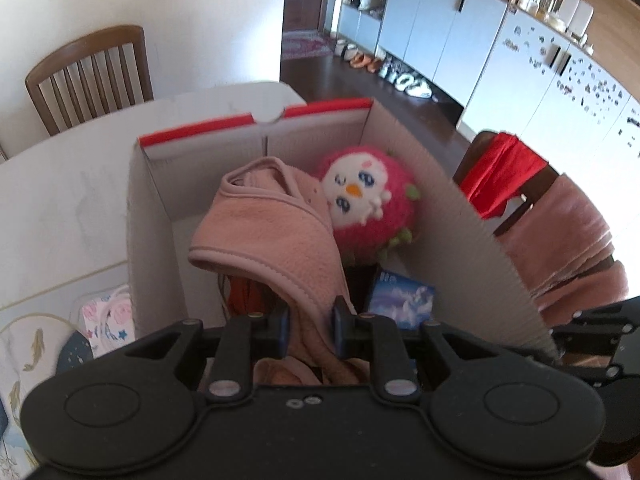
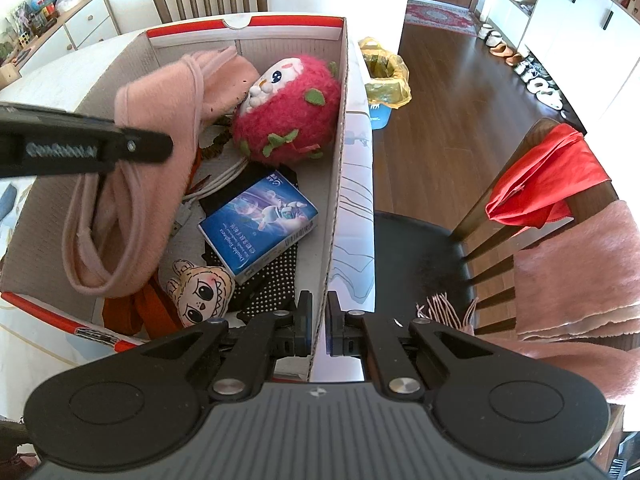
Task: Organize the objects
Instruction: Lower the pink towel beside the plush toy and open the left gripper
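Observation:
A cardboard box with a red rim stands on the white table. Inside lie a pink plush strawberry toy, a blue tissue pack, a small doll-face plush and cables. My left gripper is shut on a pink fleece garment and holds it over the box; it also shows in the right wrist view. My right gripper is shut on the box's right wall, one finger inside and one outside.
A wooden chair to the right carries a red cloth and a pink scarf. Another chair stands behind the table. A bin with a yellow bag sits on the floor. Patterned items lie left of the box.

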Demonstrator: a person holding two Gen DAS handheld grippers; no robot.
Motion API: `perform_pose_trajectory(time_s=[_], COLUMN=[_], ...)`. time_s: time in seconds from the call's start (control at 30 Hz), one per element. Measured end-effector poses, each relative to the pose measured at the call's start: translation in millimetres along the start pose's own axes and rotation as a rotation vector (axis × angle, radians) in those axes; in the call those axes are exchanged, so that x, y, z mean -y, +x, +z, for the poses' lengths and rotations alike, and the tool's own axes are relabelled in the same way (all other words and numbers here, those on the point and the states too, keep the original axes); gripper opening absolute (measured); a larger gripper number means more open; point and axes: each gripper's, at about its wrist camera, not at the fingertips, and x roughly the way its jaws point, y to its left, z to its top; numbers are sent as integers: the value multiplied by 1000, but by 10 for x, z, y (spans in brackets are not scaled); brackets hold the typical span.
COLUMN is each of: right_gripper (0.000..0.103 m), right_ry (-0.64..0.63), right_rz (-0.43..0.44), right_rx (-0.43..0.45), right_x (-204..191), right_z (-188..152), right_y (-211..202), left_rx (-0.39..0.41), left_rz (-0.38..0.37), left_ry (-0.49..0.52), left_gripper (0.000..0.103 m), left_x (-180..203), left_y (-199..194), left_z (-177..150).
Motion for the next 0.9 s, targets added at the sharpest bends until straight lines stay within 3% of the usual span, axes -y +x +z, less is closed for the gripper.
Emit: perform_pose_trajectory(time_s=[0.47,0.53,0.7,0.9], right_gripper=[6,6,6,6], right_ry=[6,6,12,12], right_rz=[4,4,8,8], right_rx=[-3,-3,-3,-3], right_x=[-12,-15,2,11], right_z=[6,6,-8,-15], right_y=[37,37,41,36], left_rx=[-71,-68,-41,16], left_rz=[-17,-18,-19,-47], left_ry=[35,36,39,38], left_gripper=[26,30,56,63], left_x=[59,60,63,68], left_y=[161,139,40,-174], left_z=[-69,-69,-79,-74])
